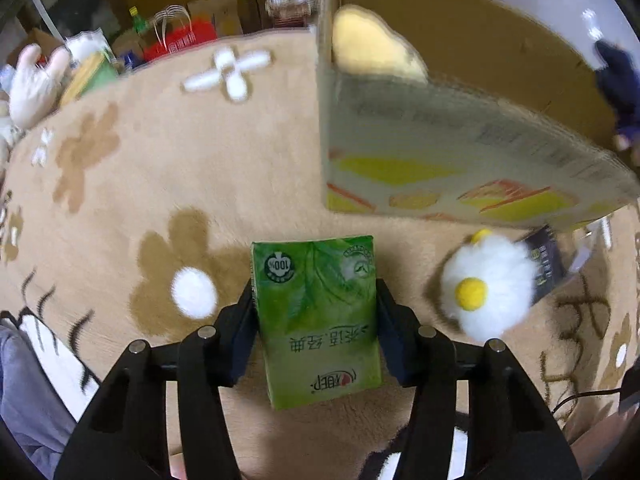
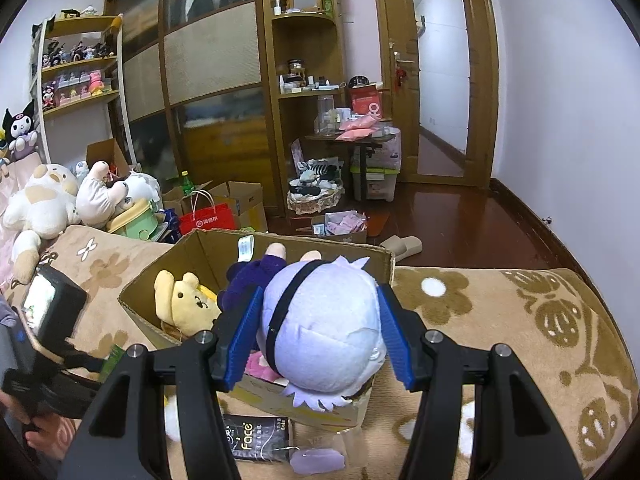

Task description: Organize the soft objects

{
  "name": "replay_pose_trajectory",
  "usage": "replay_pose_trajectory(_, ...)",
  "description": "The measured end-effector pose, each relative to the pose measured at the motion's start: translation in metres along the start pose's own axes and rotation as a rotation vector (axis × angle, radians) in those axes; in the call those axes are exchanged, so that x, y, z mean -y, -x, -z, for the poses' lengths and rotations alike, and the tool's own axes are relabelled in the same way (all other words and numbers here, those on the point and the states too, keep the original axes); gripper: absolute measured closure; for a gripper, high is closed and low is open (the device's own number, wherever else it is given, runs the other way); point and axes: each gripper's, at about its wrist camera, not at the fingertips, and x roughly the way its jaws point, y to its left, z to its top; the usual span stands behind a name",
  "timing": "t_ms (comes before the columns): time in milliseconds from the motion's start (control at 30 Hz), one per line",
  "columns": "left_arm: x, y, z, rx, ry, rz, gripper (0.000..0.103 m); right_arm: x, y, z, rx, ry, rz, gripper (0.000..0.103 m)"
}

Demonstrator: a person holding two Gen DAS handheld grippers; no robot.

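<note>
A tan plush blanket (image 1: 168, 168) patterned with brown and white flowers is seen spread beneath both tongs. On it, a cardboard box (image 1: 440, 152) is set ahead and right of the left tongs; a white daisy plush (image 1: 486, 286) and a black packet (image 2: 260, 436) lie beside the box.

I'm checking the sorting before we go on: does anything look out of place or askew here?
Yes. The left gripper clamps a green tissue pack with its print upside down. The right gripper holds the lavender doll head-first over the box.
</note>
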Motion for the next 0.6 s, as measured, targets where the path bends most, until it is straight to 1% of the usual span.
replay_pose_trajectory(67,0.002,0.019,0.003,0.07,-0.003,0.0,0.051,0.003,0.0,0.0,0.003,-0.007,0.0,0.042)
replay_pose_trajectory(133,0.007,0.043,0.004,0.153,-0.019,0.014,0.051,0.007,-0.001,-0.001,0.002,-0.015,-0.001,0.042)
replay_pose_trajectory(167,0.005,0.052,0.003,0.181,-0.028,0.022,0.051,0.009,-0.001,-0.001,0.003,-0.025,-0.005,0.042)
replay_pose_trajectory(200,0.009,0.066,0.004,0.232,-0.049,0.038,0.051,0.012,-0.001,-0.002,0.004,-0.039,-0.011,0.042)
replay_pose_trajectory(333,0.019,0.109,-0.002,0.395,-0.099,0.068,0.051,0.021,0.002,-0.006,0.024,-0.061,-0.011,0.042)
replay_pose_trajectory(400,0.02,0.122,-0.01,0.449,-0.111,0.092,0.051,0.027,0.005,-0.01,0.041,-0.087,-0.025,0.042)
replay_pose_trajectory(433,0.016,0.123,-0.016,0.465,-0.116,0.101,0.051,0.029,0.006,-0.011,0.047,-0.095,-0.029,0.042)
replay_pose_trajectory(467,0.022,0.125,-0.024,0.479,-0.122,0.106,0.051,0.03,0.007,-0.013,0.054,-0.1,-0.034,0.042)
replay_pose_trajectory(600,0.028,0.121,-0.052,0.523,-0.136,0.1,0.05,0.031,0.005,-0.014,0.064,-0.108,-0.045,0.042)
